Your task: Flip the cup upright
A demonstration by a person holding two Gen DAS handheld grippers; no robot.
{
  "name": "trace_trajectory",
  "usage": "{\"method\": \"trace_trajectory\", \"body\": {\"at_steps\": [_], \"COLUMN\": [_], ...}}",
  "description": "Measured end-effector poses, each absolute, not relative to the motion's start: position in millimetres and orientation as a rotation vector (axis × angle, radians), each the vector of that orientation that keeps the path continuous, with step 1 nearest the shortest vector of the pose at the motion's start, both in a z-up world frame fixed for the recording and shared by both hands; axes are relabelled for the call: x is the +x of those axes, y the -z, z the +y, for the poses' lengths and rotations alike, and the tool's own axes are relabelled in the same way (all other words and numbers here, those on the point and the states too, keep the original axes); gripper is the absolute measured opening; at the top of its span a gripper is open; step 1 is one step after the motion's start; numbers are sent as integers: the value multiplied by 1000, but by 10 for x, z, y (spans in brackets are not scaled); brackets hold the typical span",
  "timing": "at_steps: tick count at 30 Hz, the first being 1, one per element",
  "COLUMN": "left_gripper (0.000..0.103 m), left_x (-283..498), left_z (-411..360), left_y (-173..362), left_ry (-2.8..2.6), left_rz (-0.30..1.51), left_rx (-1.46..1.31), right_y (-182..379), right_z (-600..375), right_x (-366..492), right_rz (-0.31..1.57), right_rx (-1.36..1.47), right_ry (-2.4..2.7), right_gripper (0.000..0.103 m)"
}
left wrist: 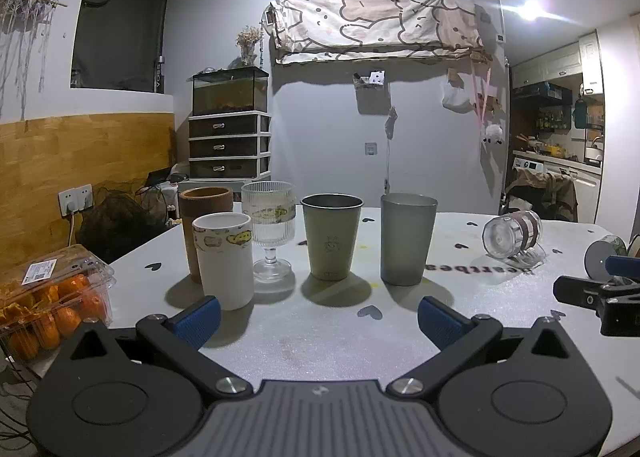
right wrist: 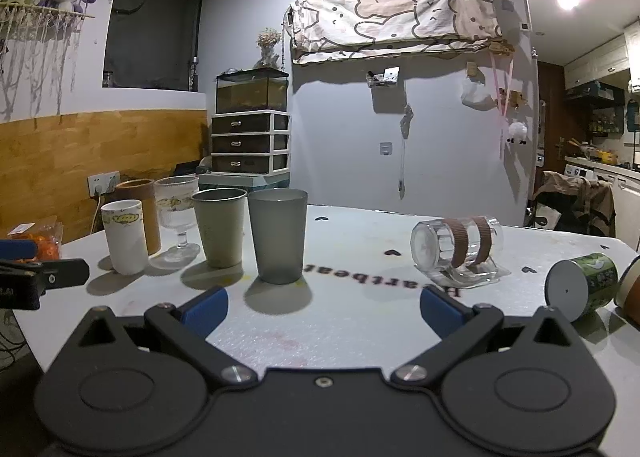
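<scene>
Right wrist — glass mug [right wrist: 456,253] toppled, beside green can [right wrist: 582,283].

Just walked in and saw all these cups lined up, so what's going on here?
A person holds two grippers over the table, and both the left gripper and the right gripper are open and empty. Five cups already stand upright in a row. The clear glass mug with brown bands lies on its side, and a green-labelled cup lies tipped over farther right. Neither is being touched yet.
</scene>
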State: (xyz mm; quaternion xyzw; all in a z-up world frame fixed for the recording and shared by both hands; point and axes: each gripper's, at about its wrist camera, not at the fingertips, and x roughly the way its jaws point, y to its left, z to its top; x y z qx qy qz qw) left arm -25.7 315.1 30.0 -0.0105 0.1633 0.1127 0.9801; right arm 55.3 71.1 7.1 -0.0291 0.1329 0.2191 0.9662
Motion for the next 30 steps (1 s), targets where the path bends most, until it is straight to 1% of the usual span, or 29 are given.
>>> {"method": "trace_trajectory", "body": {"at_steps": [30], "left_gripper": [103], "left_x": [-243], "left_z": [3158], "left_y": [-274], "left_ry": [-234], "left_rz": [335], "left_rx": [-27], "right_y": [-71], "right_z": [715], "right_x": [553], "right_rz": [269], "right_rx": [-60], "right_ry": [-443], "right_gripper": [103]}}
